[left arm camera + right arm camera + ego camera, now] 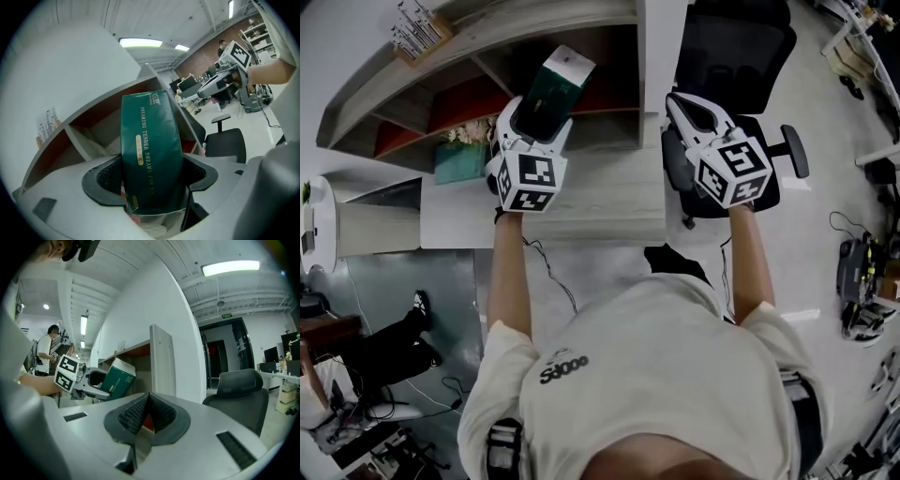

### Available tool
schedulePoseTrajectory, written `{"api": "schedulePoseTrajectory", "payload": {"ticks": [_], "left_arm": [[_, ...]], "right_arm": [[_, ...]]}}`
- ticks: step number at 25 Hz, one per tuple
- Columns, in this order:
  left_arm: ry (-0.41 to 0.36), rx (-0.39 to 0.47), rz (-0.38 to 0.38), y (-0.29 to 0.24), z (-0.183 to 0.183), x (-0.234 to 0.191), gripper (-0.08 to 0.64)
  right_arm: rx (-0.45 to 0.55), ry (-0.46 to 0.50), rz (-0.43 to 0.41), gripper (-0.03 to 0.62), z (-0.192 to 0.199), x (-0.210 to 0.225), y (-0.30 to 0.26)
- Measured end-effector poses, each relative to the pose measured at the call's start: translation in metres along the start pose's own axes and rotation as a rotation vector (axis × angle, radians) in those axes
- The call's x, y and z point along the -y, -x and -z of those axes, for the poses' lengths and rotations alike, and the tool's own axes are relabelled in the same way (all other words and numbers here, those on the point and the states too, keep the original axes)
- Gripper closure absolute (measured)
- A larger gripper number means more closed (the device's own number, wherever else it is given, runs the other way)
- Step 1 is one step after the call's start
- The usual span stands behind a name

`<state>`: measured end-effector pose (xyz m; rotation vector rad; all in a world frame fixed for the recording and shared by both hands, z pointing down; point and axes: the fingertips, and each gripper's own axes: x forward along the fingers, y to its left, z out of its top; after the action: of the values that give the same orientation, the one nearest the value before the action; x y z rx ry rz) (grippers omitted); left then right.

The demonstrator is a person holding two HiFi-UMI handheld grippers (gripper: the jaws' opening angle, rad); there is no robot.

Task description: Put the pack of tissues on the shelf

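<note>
A dark green pack of tissues (551, 86) with gold print and a white end is clamped in my left gripper (536, 114). It points up and away toward an open compartment of the wooden shelf (619, 117). In the left gripper view the tissue pack (151, 150) fills the space between the black pads (105, 178), with the shelf (98, 129) behind it. My right gripper (682, 105) is shut and holds nothing; it hovers to the right, above an office chair. The right gripper view shows its own gripper (146, 414) with the pads pressed together, and the tissue pack (117, 378) off to the left.
A black office chair (736, 56) stands to the right of the shelf's white side panel (661, 52). A teal box with flowers (459, 155) sits in a lower shelf compartment at left. Someone's leg and shoe (408, 323) and several cables lie on the floor at left.
</note>
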<state>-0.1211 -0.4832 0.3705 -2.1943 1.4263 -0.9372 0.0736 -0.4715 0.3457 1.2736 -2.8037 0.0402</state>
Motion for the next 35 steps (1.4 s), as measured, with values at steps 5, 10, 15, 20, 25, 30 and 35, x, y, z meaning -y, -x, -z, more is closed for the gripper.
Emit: {"api": "schedulePoseTrajectory", "payload": {"ticks": [5,10,15,20,25,30,35], "left_arm": [[-0.148,-0.057,0.009,-0.028,0.004,0.007,0.198],[-0.249,-0.120,0.038,-0.053,0.016,0.017,0.196],[-0.463,-0.183,0.020,-0.070,0.030,0.028,0.195],[-0.639,-0.203,0.011,-0.083,0.033,0.040,0.195],[-0.780,-0.209,0.042,-0.090,0.037,0.055,0.195],[-0.745,-0.170,0.035,-0.094,0.033,0.060,0.190],[-0.606,-0.117,0.115,-0.098,0.034,0.075,0.172]], "right_arm": [[-0.069,-0.002,-0.003,0.593,0.019,0.009,-0.005],[-0.079,-0.005,0.009,0.594,0.024,0.016,-0.008],[-0.114,0.008,0.016,0.593,0.036,0.017,-0.014],[-0.138,0.009,0.020,0.592,0.046,0.017,-0.015],[-0.128,0.037,0.036,0.592,0.049,0.016,-0.013],[-0.136,0.048,0.040,0.592,0.052,0.015,-0.009],[-0.117,0.063,0.031,0.592,0.049,0.011,-0.003]]}}
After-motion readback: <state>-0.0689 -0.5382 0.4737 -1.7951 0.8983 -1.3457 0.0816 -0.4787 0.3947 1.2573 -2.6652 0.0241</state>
